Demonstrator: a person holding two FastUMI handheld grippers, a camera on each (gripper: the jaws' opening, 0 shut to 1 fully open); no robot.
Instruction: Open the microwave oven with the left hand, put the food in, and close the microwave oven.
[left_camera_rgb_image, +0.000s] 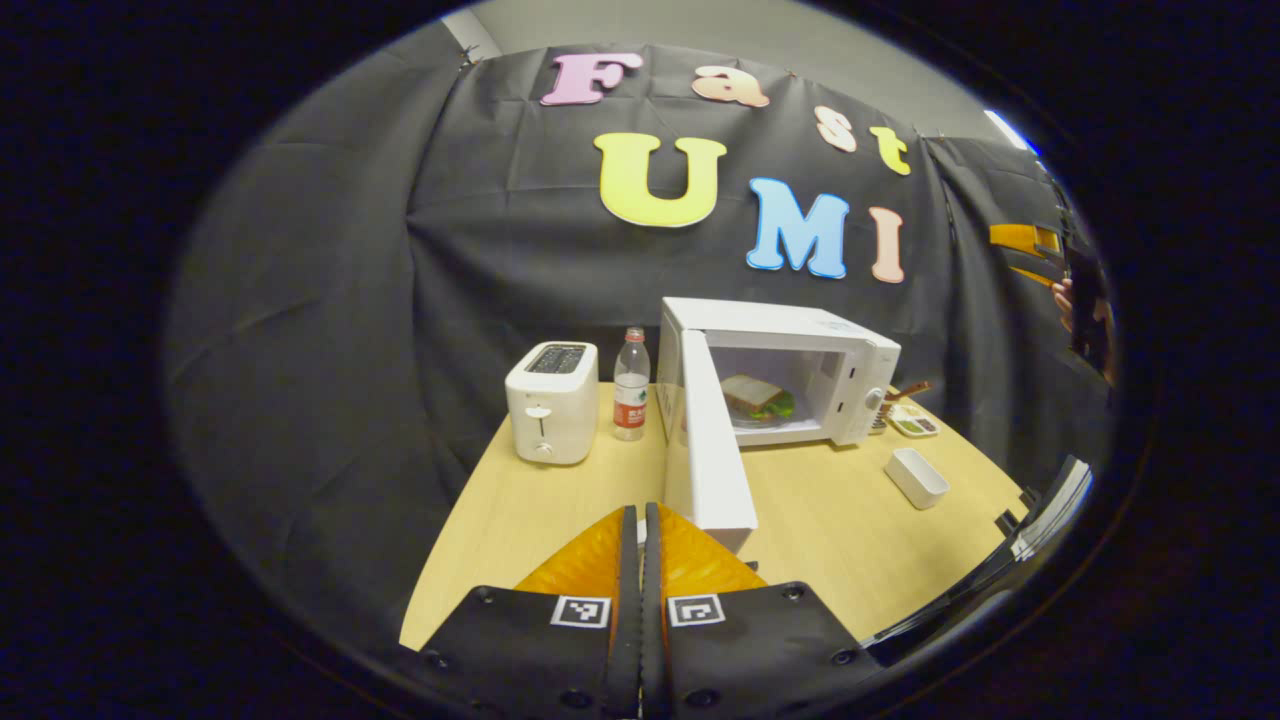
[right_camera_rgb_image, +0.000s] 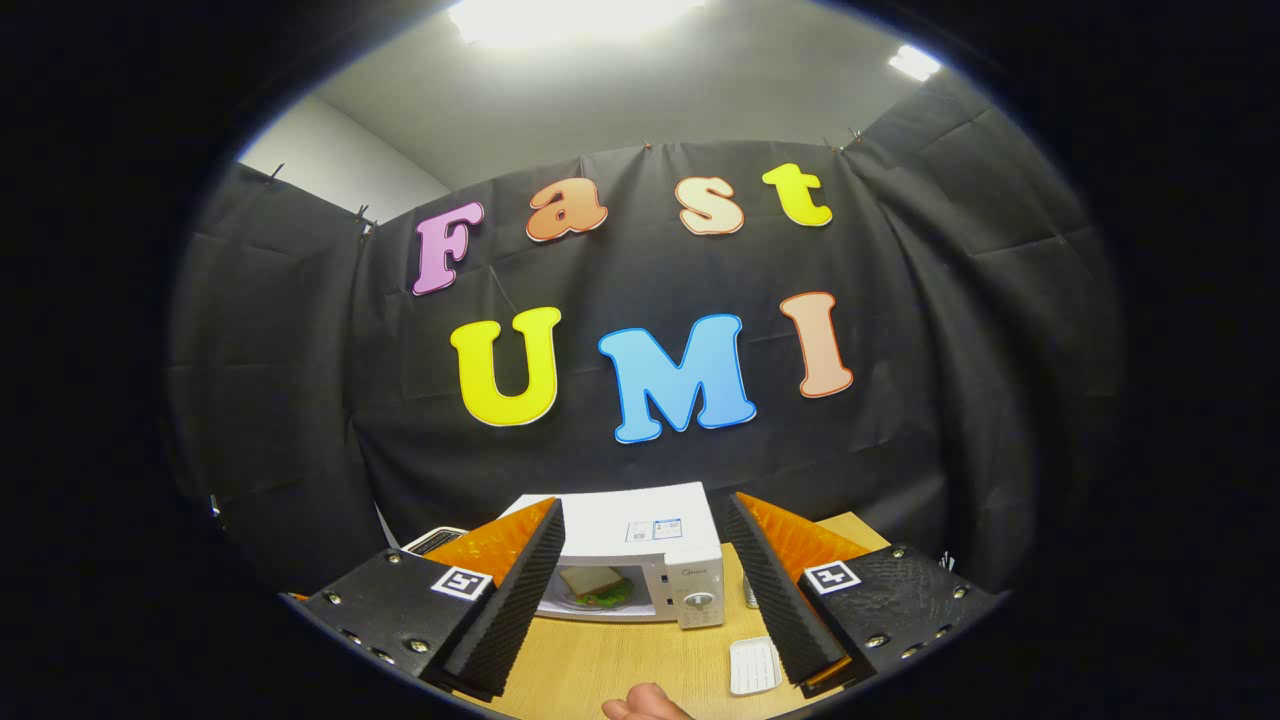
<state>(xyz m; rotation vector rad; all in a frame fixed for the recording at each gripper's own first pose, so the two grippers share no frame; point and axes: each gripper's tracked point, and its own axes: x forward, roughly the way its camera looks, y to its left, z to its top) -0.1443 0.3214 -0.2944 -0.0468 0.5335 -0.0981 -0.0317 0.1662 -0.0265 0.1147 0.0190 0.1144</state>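
A white microwave (left_camera_rgb_image: 800, 350) stands at the back of the wooden table (left_camera_rgb_image: 560, 500), its door (left_camera_rgb_image: 705, 450) swung wide open toward me. Inside lies a sandwich (left_camera_rgb_image: 760, 398) on a plate. My left gripper (left_camera_rgb_image: 640, 525) is shut with nothing between its fingers, just short of the door's near edge. In the right gripper view the microwave (right_camera_rgb_image: 640, 550) sits low between my fingers, the sandwich (right_camera_rgb_image: 595, 585) visible inside. My right gripper (right_camera_rgb_image: 645, 560) is open, held high and back from the oven.
A white toaster (left_camera_rgb_image: 552, 415) and a plastic bottle (left_camera_rgb_image: 631, 385) stand left of the microwave. A small white dish (left_camera_rgb_image: 916, 477) and a tray of food (left_camera_rgb_image: 912, 420) lie to its right. A fingertip (right_camera_rgb_image: 645, 705) shows at the bottom of the right gripper view.
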